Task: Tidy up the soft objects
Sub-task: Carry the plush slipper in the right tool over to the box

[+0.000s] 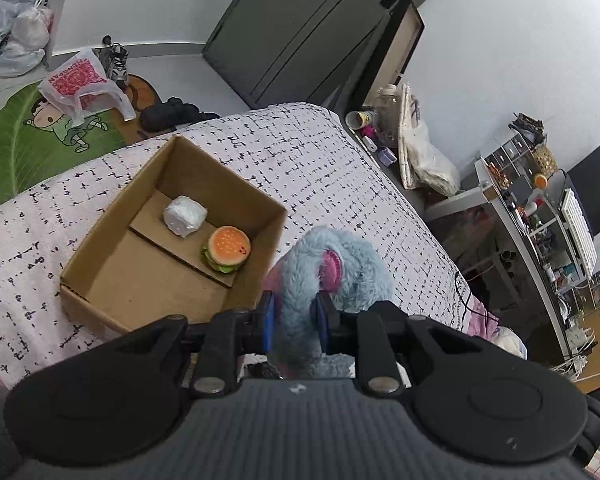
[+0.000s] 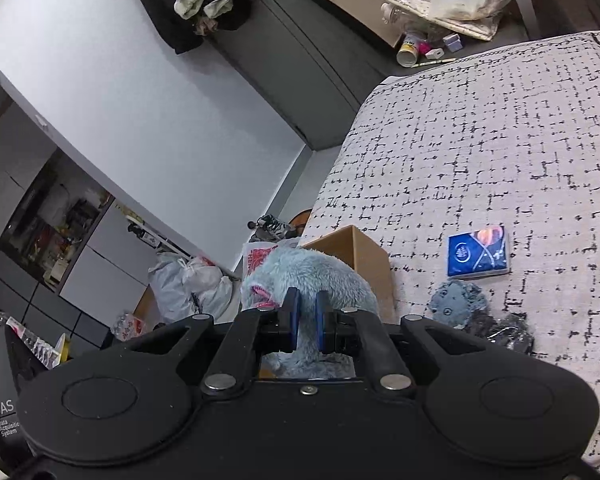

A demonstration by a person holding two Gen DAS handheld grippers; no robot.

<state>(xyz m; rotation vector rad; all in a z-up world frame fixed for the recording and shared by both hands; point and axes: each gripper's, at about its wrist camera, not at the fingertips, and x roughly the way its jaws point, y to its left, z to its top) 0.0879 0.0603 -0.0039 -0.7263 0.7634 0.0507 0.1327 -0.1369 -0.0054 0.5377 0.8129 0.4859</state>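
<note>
Your left tongs [image 1: 294, 318] are clenched on one blue plush toy [image 1: 336, 272], its fur bunched between the blue pads and its pink-lined ear just beyond them. Your right tongs [image 2: 305, 322] are clamped on the same blue plush toy [image 2: 312, 276], so the toy hangs between both tools above the bed [image 1: 332, 160].

Ahead and to the left of your left tongs sits one open cardboard box [image 1: 100, 264] on the bed. It holds two things at its far end: one burger toy [image 1: 226, 249], nearer you, and one white wrapped bundle [image 1: 185, 216] just beyond it, close together.

To the right of your right tongs, one grey plush toy [image 2: 458, 304] lies on the bed, with a dark bundle [image 2: 508, 334] touching it that you cannot make out clearly. Just beyond them lies one blue tissue pack [image 2: 478, 252], flat on the cover.
</note>
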